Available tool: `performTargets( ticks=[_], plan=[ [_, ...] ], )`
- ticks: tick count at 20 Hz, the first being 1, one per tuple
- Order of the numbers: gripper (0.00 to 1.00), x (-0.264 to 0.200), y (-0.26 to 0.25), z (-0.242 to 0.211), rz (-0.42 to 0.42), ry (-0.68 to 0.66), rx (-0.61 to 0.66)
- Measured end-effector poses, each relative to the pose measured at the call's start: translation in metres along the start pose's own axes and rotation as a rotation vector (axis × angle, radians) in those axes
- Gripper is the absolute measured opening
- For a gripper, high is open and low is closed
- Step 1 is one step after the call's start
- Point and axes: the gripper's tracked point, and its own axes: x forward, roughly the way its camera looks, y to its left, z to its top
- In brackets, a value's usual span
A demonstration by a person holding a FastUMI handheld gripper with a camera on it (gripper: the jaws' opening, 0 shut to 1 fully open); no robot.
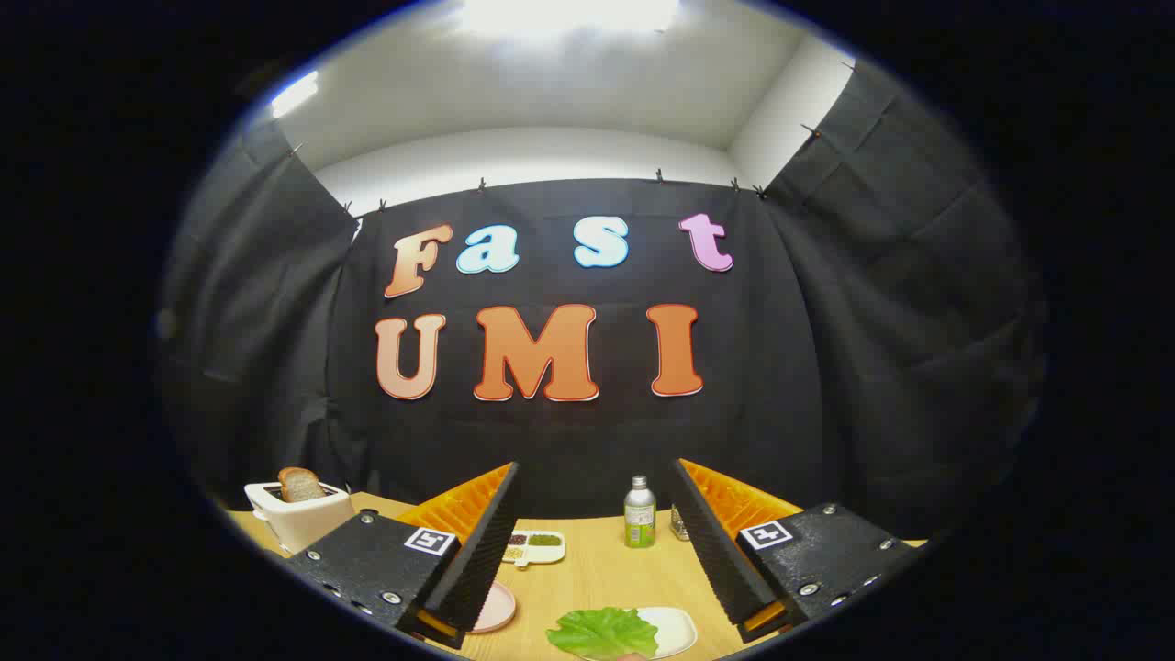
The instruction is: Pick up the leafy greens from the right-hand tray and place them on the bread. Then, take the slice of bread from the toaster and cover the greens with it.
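No words or numbers can be read: the bottle (640, 523) label is too small to make out, and the gripper (595, 542) carries only square black-and-white markers.

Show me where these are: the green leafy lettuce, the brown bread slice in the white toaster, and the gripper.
Green leafy lettuce (603, 632), gripper view, middle of the leaf.
Brown bread slice (300, 484), gripper view, its crusty top above the white toaster (303, 521).
Gripper (597, 615), gripper view, midway between its open fingertips.

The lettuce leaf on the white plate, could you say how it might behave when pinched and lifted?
The lettuce leaf looks thin and ruffled, so probably floppy, light and easily torn. It lies between the open fingers of the hand-held gripper.
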Motion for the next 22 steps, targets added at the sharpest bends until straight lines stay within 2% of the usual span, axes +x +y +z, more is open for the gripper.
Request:
performTargets(
  ticks=[22],
  plan=[
    [0.97, 0.007, 0.014, -0.013, 0.032, 0.033, -0.032]
  ],
)
